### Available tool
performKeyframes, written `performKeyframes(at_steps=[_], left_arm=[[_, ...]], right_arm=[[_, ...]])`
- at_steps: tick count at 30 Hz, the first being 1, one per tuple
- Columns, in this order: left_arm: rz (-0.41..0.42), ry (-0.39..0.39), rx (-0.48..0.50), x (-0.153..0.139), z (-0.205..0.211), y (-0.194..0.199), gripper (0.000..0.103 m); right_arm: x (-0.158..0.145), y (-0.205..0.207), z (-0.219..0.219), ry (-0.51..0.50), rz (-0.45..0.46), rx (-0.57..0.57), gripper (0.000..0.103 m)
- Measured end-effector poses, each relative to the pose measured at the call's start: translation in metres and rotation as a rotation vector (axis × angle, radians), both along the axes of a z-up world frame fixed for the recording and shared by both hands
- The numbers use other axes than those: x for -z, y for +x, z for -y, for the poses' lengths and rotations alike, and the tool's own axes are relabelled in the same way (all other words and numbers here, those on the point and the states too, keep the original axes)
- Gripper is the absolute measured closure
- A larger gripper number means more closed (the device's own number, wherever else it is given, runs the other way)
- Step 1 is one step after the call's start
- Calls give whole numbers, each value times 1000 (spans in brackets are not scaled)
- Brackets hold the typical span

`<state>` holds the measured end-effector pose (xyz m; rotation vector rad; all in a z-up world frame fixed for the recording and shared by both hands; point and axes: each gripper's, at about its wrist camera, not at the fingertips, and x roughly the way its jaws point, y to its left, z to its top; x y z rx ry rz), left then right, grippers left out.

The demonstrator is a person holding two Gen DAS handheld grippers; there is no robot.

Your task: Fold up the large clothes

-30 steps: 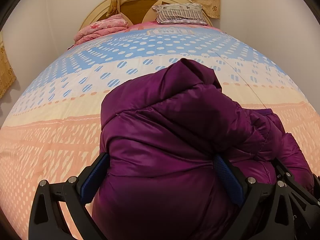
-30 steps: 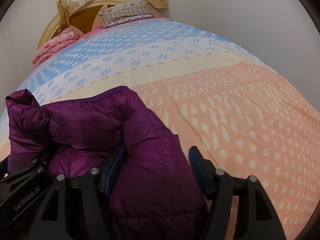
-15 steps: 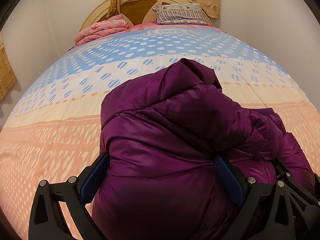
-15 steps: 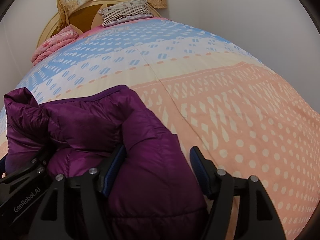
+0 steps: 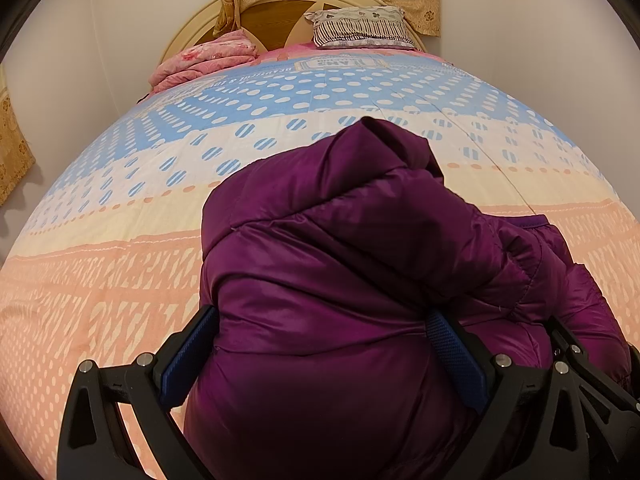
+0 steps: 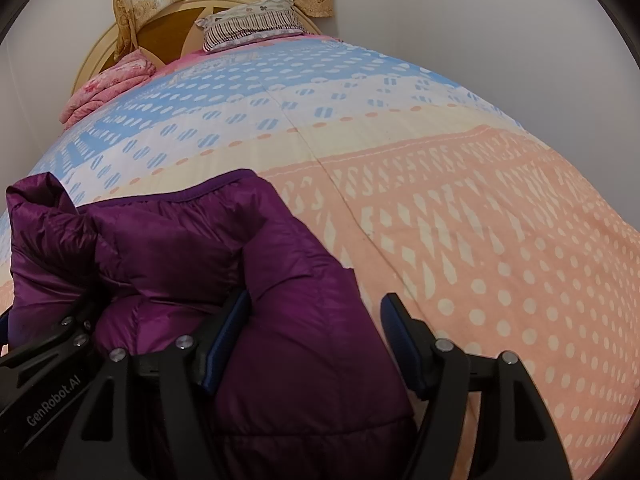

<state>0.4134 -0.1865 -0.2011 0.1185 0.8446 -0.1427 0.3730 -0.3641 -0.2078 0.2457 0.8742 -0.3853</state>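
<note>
A purple padded jacket (image 5: 340,280) lies bundled on the bed (image 5: 100,272), on the orange-patterned part of the bedspread nearest the cameras, with its upper end rising in a peak toward the blue dotted band. In the left wrist view, the left tool (image 5: 324,356) straddles the near bulk of the jacket: the fabric fills the whole gap between the two blue pads (image 5: 188,360), and both pads press against it, so the left tool is clamped on the jacket. In the right wrist view, the right tool (image 6: 312,344) stands over the right-hand fold of the jacket (image 6: 280,300). Its jaws stand apart; the left pad (image 6: 224,344) lies against the fabric, while the right pad sits just clear of the jacket edge, over bare bedspread. The fabric occupies most of the gap but is not squeezed. The left tool's black frame (image 6: 44,360) shows at the lower left of this view, touching the jacket. At the far end of the bed, a striped pillow (image 5: 360,26) and a folded pink blanket (image 5: 200,62) rest against the headboard (image 5: 280,16), well apart from the jacket.
</note>
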Motion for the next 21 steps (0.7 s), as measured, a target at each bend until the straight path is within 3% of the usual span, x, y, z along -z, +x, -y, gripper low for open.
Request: performKeyframes(at_steps=[21], left_arm=[[-25, -5, 24, -5, -4, -4, 1]], right_arm=[[0, 1, 0, 2, -8, -4, 29]])
